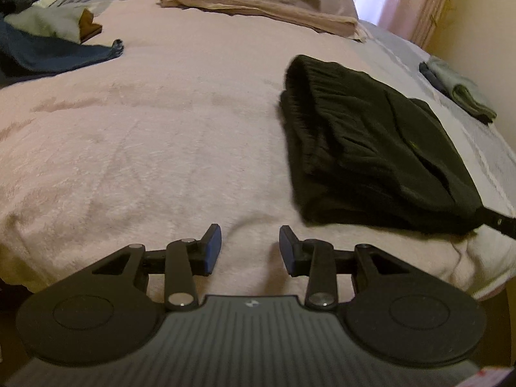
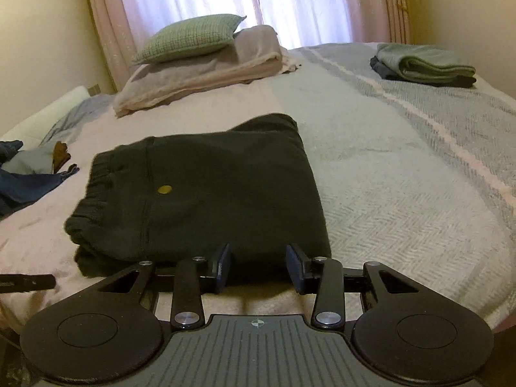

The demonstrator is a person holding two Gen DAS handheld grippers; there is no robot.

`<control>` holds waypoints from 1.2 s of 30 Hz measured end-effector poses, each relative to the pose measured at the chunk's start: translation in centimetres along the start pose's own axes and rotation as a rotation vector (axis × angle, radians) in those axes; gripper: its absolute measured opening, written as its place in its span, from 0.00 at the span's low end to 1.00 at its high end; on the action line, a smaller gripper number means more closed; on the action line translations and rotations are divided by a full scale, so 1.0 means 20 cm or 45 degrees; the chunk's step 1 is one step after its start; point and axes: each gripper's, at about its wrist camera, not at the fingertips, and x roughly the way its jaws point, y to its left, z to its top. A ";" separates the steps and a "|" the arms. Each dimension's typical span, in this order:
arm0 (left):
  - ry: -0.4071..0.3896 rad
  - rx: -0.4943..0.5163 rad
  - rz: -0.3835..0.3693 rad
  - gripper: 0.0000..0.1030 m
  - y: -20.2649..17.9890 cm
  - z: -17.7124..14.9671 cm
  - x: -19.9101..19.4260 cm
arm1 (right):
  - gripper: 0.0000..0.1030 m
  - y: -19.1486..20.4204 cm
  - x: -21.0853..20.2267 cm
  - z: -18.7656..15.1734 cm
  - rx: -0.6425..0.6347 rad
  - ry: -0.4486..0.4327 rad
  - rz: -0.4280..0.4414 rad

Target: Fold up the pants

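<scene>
The black pants lie folded into a thick rectangle on the pink blanket, to the right in the left wrist view. My left gripper stands open over bare blanket, well left of the pants, nothing between its fingers. In the right wrist view the same pants fill the middle, elastic waistband to the left, a small brass button on top. My right gripper is open right at the near edge of the folded pants, holding nothing. The right gripper's tip shows at the pants' near right corner.
A heap of unfolded blue and grey clothes lies at the far left. Folded green and dark garments are stacked at the far right on the grey bedspread. Pillows and a folded pink blanket lie at the head, below the curtained window.
</scene>
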 end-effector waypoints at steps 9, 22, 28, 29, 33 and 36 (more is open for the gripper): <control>-0.020 0.087 -0.029 0.35 -0.17 -0.04 -0.14 | 0.36 0.00 -0.11 -0.08 0.058 0.008 0.002; -0.170 0.117 -0.126 0.41 -0.16 -0.18 -0.39 | 0.36 0.07 -0.41 -0.17 0.063 -0.085 -0.045; -0.262 0.115 -0.142 0.41 -0.07 -0.31 -0.48 | 0.36 0.09 -0.53 -0.26 0.077 -0.115 -0.039; -0.272 0.115 -0.146 0.41 -0.06 -0.32 -0.48 | 0.36 0.09 -0.54 -0.27 0.087 -0.109 -0.034; -0.283 0.096 -0.161 0.41 -0.03 -0.34 -0.45 | 0.36 0.05 -0.51 -0.30 0.146 -0.065 -0.050; -0.274 0.089 -0.176 0.41 0.00 -0.32 -0.39 | 0.36 0.00 -0.42 -0.30 0.223 -0.022 -0.072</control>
